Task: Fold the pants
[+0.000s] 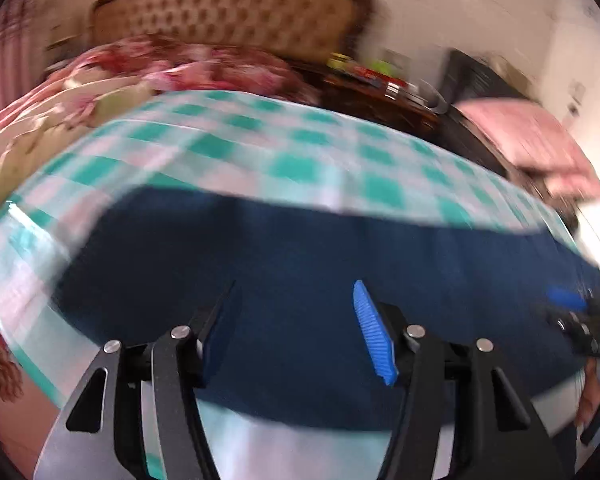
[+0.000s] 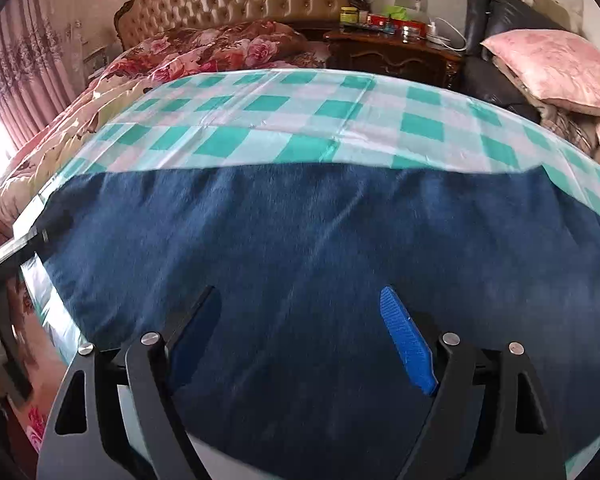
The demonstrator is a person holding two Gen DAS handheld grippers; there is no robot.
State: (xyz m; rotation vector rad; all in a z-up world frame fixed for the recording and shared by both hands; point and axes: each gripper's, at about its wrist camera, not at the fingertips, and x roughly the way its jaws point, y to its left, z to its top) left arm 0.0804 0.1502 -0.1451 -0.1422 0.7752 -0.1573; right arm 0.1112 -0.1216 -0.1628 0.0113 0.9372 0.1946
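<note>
The blue pants [image 2: 300,240] lie flat on the checked desk [image 2: 300,108], just beyond both spread claws, left [image 1: 296,320] and right [image 2: 300,332], pinching nothing.

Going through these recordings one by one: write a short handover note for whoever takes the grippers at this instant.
Left gripper: jaws open, nothing between them, over the pants.
Right gripper: jaws open, empty, also over the pants.
Pants: dark blue, lying as a broad flat band across the near side of the green-checked cloth.
Done: pants laid out flat; fold count cannot be told.
Left: probably grasp an edge and fold again.
</note>
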